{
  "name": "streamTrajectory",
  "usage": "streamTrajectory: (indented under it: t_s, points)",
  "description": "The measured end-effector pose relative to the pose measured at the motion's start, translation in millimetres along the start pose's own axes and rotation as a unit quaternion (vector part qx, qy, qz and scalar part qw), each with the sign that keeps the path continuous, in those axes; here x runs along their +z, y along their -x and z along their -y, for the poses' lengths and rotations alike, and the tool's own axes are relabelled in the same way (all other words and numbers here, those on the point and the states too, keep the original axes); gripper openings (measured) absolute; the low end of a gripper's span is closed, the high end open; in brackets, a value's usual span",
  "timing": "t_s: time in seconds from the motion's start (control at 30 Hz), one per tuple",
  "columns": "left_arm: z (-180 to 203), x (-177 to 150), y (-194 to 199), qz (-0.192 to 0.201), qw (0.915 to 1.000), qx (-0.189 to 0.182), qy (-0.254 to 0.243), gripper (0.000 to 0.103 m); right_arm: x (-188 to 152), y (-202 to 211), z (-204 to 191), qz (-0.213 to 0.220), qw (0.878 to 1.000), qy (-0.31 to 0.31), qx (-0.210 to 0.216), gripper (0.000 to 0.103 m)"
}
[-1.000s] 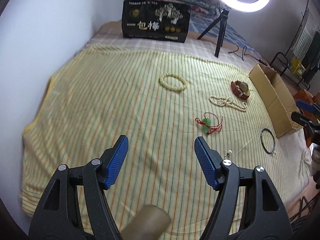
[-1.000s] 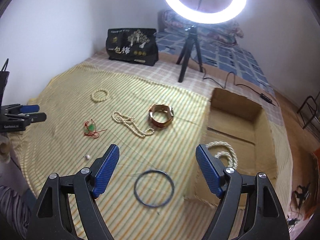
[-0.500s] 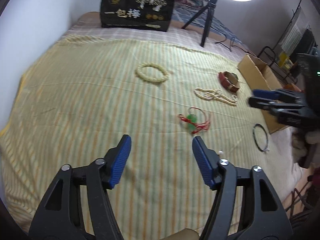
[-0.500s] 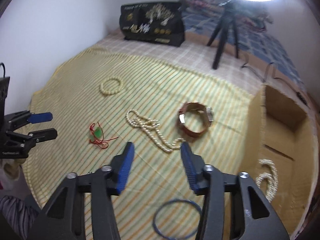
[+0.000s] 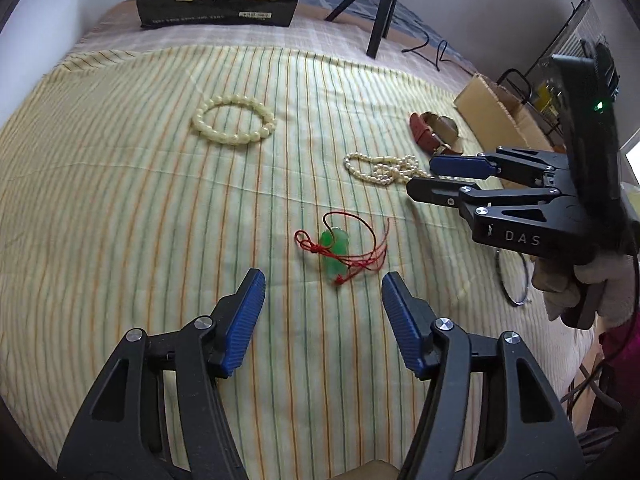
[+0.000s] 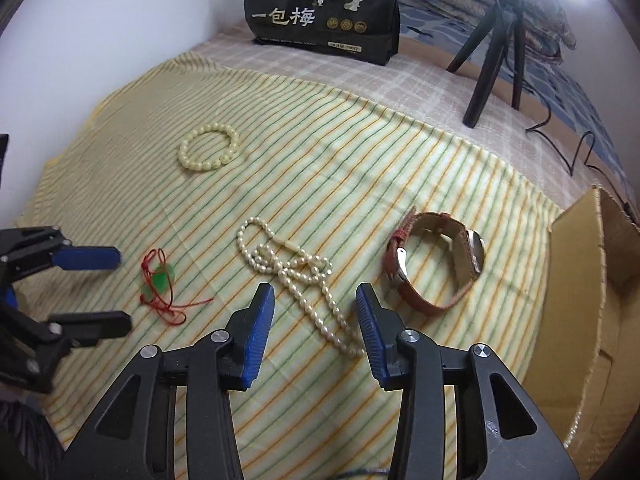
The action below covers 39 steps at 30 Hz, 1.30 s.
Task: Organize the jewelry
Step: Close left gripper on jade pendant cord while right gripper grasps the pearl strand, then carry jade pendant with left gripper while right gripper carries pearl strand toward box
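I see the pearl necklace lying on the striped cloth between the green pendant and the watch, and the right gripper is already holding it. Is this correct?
Not quite. The pearl necklace does lie on the striped cloth between the green pendant and the watch, but the right gripper is not holding it. The right wrist view shows its jaws apart above the strand, with nothing gripped.

Both grippers are pointing steeply downward: the left gripper (image 5: 323,294) is standing open, the right gripper (image 6: 315,306) narrower, having just been closing, empty.
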<state>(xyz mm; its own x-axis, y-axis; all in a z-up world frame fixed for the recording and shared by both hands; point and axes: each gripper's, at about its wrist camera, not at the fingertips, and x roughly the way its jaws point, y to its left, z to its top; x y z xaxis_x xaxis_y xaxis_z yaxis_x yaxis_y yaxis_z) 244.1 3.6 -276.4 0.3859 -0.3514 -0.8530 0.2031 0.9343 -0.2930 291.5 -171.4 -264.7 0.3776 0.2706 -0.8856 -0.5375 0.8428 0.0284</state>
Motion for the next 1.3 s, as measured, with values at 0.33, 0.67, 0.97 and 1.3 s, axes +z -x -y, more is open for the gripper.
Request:
streamTrajectory:
  t_s: [0.33,0.67,0.97,1.3]
  points:
    - [10,7,-11,0.010,0.9991,0.026,-0.033,0.050,9,-14,-4,0.002,1.000,0.006,0.015,0.041]
    - [15,5,-16,0.026,0.9975,0.045,-0.047,0.016,8,-15,-18,-0.002,0.999,0.036,0.004,0.008]
    - [0,3,3,0.037,0.9992,0.014,0.004,0.014,3,0,-19,0.013,1.000,0.001,0.017,0.003]
    - [1,-4,40,0.062,0.9979,0.017,0.004,0.014,-4,44,-23,0.054,0.998,-0.019,0.023,0.003]
